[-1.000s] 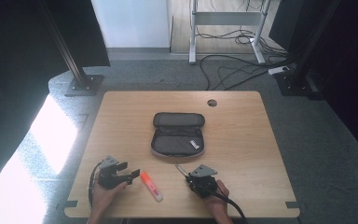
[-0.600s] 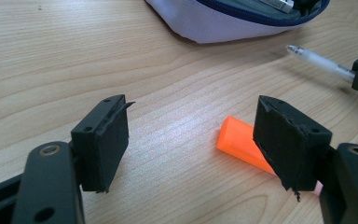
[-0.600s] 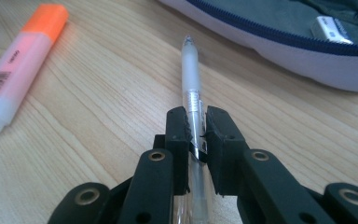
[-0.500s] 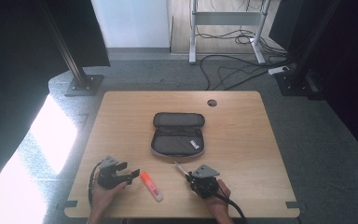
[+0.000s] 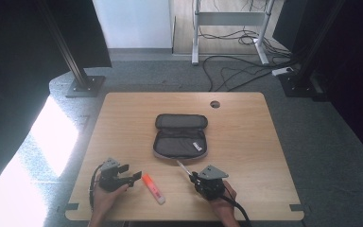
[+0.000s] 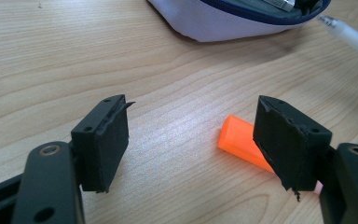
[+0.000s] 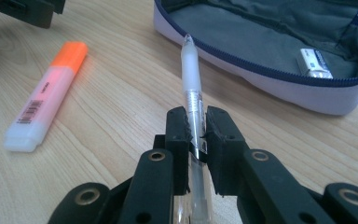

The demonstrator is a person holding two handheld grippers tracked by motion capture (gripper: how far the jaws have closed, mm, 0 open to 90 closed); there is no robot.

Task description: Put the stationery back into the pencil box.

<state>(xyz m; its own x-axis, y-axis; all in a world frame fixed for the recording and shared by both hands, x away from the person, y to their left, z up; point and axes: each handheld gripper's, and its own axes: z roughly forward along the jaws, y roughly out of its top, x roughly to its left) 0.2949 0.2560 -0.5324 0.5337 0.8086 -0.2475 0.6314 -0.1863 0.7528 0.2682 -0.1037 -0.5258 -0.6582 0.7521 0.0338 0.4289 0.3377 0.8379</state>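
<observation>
Right gripper (image 7: 196, 128) has its fingers (image 7: 177, 135) clenched on a clear pen (image 7: 192, 79), gripped around mid-barrel. Pen's long axis runs along the gripper, tip pointing up and away at the near rim of the open pencil case (image 5: 180, 136); tip sits just short of the case, apparently lifted off the tabletop (image 5: 264, 142). Step in hand looks like carrying the pen to the case. Next move likely calls for lifting the tip over the zipper rim, then letting go inside, clear of the small white item (image 7: 313, 63) lying in the case. Left gripper (image 6: 191, 140) hovers with fingers released, wide apart, beside the orange highlighter (image 5: 153, 188), which lies near-left of the case, orange cap end nearest the left gripper.
</observation>
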